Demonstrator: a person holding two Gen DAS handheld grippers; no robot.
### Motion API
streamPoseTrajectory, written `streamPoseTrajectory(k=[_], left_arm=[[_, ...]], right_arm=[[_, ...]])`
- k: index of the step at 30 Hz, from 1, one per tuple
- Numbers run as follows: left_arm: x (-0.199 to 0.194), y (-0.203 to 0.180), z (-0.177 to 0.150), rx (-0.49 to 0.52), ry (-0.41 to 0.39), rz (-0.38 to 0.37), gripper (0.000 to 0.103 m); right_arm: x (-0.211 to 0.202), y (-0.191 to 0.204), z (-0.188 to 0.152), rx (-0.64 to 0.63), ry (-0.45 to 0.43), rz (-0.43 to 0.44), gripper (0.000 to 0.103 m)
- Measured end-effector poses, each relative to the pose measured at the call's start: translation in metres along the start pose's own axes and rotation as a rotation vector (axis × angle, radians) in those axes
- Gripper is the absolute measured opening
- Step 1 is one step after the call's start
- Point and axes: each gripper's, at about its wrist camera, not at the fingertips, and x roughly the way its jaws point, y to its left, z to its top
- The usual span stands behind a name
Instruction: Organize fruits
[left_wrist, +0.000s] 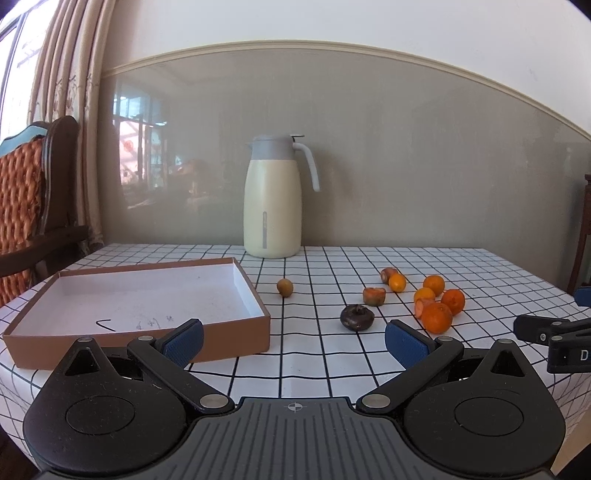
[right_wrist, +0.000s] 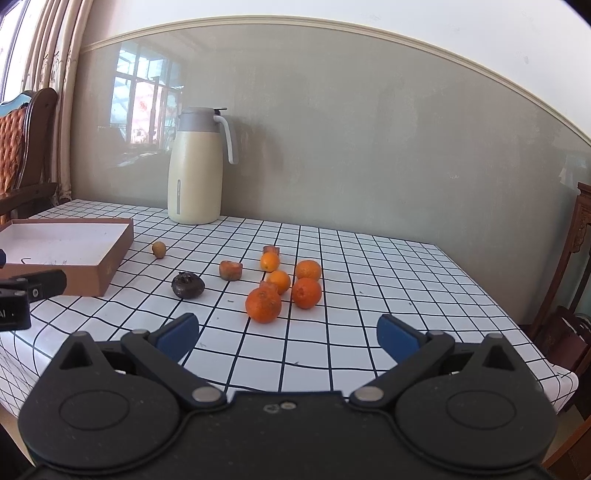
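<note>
We are at the start: the box (left_wrist: 140, 295) at ten o'clock holds nothing, and the fruits (right_wrist: 284, 280) lie loose on the table (right_wrist: 406, 295) at twelve to one o'clock. Our left gripper (left_wrist: 293, 343) and right gripper (right_wrist: 288, 334) hover spread wide, holding nothing. Next, we judge, comes reaching for the nearest orange (right_wrist: 263, 305).

left tongs (left_wrist: 293, 345) agape; right tongs (right_wrist: 288, 338) agape

You see matt cardboard box (left_wrist: 255, 325), white paper-lined; glossy plastic-looking jug (left_wrist: 272, 206); smooth grid tablecloth (left_wrist: 332, 369); dimpled oranges (right_wrist: 263, 305); wrinkled dark fruit (right_wrist: 187, 285).
</note>
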Motion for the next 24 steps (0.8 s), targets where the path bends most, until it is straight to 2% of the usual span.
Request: streamPoseTrajectory(k=[3,7,13,15,17,21,24], left_arm=[[0.006,-0.001,0.001,0.005,0.031,0.017,0.103],[0.02,-0.003,0.002,-0.009,0.047,-0.024,0.103],[0.041,-0.019,0.002,0.05,0.025,-0.044,0.102],[0.052,-0.022,0.002,0.05,0.038,-0.058,0.086],[0.064,-0.024,0.001,0.048,0.057,-0.077,0.084],[0.087,-0.03,0.002,0.048,0.071,-0.098,0.084],[0.105,-0.035,0.004,0.051,0.082,-0.107,0.082]], right_arm=[[0.006,-0.002,0.004,0.01,0.006,0.023,0.091],[0.024,0.001,0.008,0.007,-0.001,0.031,0.079],[0.052,0.01,0.003,-0.046,0.022,0.033,0.075],[0.062,0.01,0.002,-0.04,0.03,0.038,0.075],[0.074,0.008,0.002,-0.027,0.048,0.043,0.074],[0.101,0.005,0.002,-0.014,0.092,0.057,0.064],[0.113,0.007,0.003,-0.016,0.096,0.06,0.063]])
